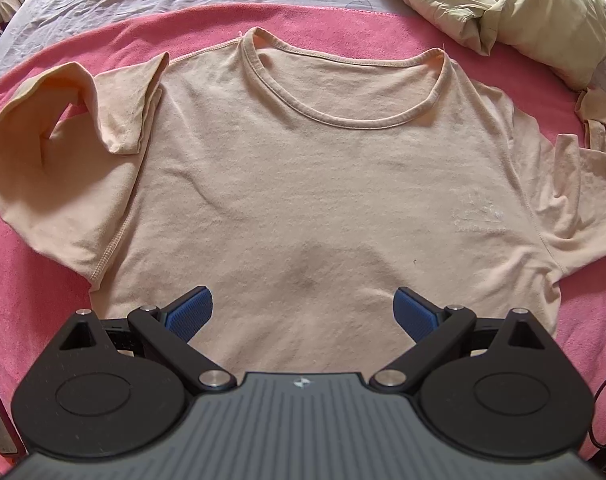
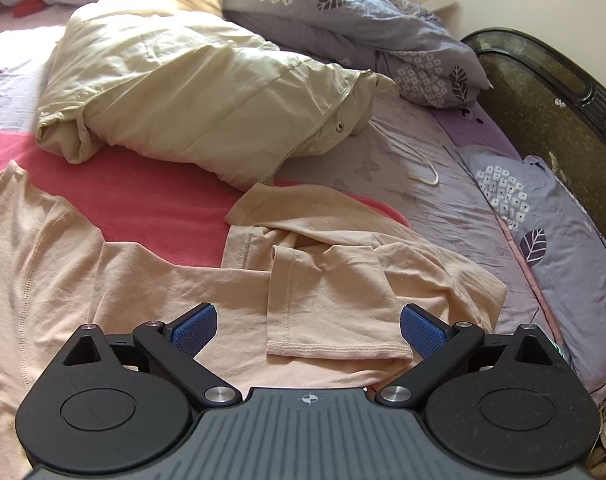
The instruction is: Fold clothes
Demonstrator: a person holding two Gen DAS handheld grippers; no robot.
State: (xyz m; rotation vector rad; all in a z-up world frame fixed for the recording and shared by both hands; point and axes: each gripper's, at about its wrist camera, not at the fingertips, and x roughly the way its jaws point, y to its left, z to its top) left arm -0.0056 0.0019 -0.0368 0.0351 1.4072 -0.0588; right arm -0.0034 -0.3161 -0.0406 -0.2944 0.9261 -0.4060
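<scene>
Hovering nearest the lens, jaws spread wide and gripping nothing: left gripper (image 1: pixel 303 312) over the lower chest of the peach T-shirt (image 1: pixel 303 184). Likewise released and empty, right gripper (image 2: pixel 307 330) hanging just above the crumpled right sleeve (image 2: pixel 327 304). Lying face up on the pink blanket (image 1: pixel 183 28) spread over the bed, collar (image 1: pixel 343 80) toward the far edge. Left sleeve (image 1: pixel 63 128) curling back on itself. Probably still flattening before any fold; next, pinching each sleeve cuff and drawing it out smooth. Resting beyond the blanket's far edge, a cream jacket (image 2: pixel 191 92). No containers showing.
</scene>
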